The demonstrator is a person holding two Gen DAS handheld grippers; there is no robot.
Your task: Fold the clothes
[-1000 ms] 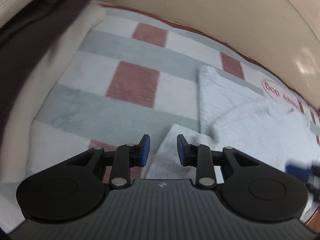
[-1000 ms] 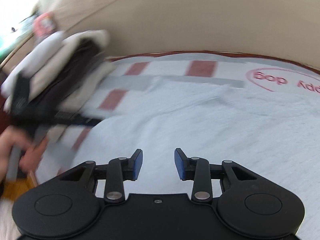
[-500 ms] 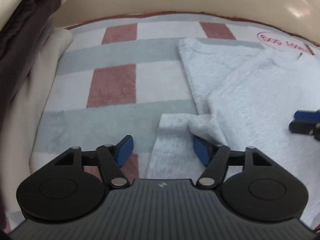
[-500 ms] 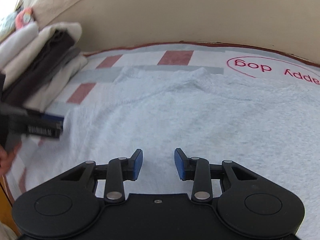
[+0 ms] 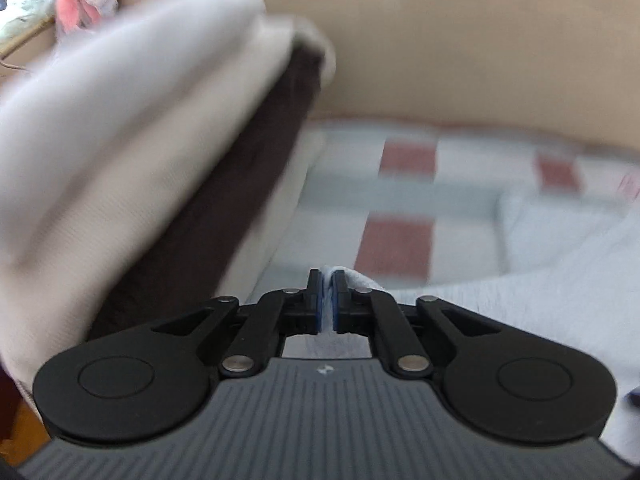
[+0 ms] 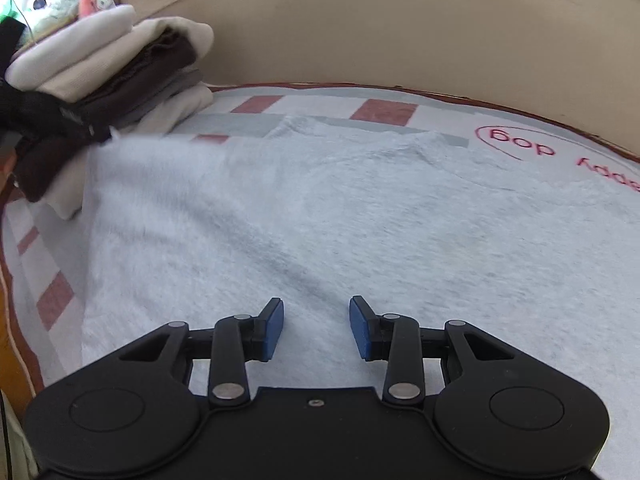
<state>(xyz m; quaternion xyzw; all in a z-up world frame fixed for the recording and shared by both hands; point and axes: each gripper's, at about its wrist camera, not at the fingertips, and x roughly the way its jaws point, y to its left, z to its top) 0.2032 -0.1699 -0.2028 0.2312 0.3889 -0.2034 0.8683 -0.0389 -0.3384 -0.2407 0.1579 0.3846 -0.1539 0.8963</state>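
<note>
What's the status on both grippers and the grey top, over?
Left gripper closing on an edge of the grey top. Right gripper open over it, nothing between the pads. Folded stack close at the left.

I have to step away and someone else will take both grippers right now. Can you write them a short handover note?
Left gripper: jaws closing on an edge of the light grey garment, cloth pinched between the pads.
Right gripper: open, nothing between its fingers, poised over the middle of the garment.
The garment lies spread on the checked blanket. A stack of folded clothes sits at the left by the wall.
Done: earlier pieces stacked; one edge gripped.
Left: likely fold this garment, then add it to the stack.
</note>
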